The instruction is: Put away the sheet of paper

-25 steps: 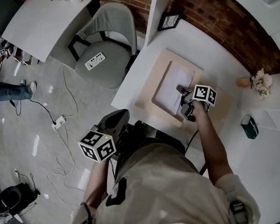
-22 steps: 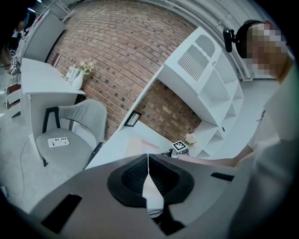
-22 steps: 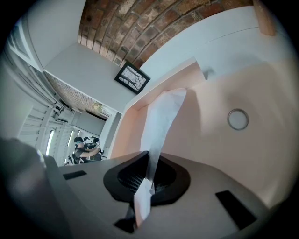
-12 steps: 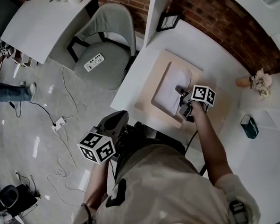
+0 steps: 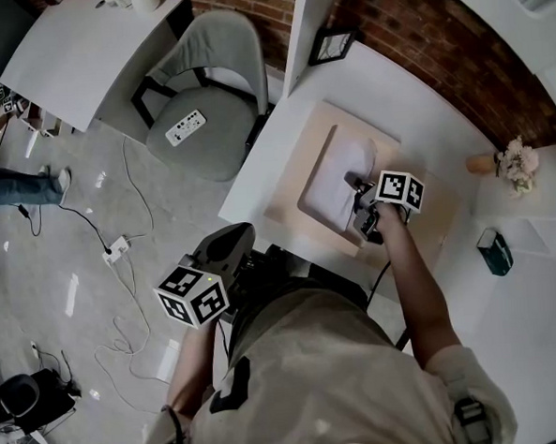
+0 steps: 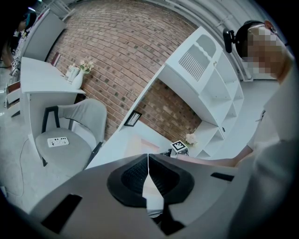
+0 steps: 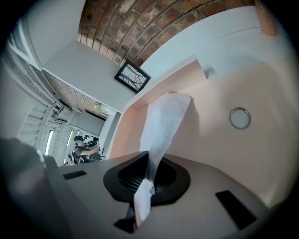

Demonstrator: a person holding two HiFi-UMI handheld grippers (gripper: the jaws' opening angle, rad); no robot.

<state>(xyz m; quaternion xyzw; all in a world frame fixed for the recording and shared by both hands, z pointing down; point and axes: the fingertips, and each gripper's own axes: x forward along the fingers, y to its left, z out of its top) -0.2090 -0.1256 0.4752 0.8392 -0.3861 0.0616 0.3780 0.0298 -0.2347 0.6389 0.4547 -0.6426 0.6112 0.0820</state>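
Note:
The white sheet of paper (image 5: 334, 178) lies partly on the beige desk mat (image 5: 291, 204), with its near edge lifted. My right gripper (image 5: 363, 200) is shut on that near edge. In the right gripper view the paper (image 7: 164, 120) rises from between the jaws of the right gripper (image 7: 148, 159) and curves over the mat (image 7: 243, 154). My left gripper (image 5: 229, 247) is held low beside the person's body, off the desk's near-left corner. In its own view the left gripper (image 6: 148, 161) has its jaws together with nothing between them.
The mat lies on a white desk (image 5: 422, 114) against a brick wall. A framed picture (image 5: 333, 44) stands at its back, flowers (image 5: 519, 162) and a teal box (image 5: 495, 250) to the right. A metal ring (image 7: 239, 117) lies on the mat. A grey chair (image 5: 204, 89) stands to the left, and cables (image 5: 120, 245) lie on the floor.
My right gripper has shifted slightly left with the paper's edge in it, and the sheet has curled up further from the mat. The left gripper has barely moved.

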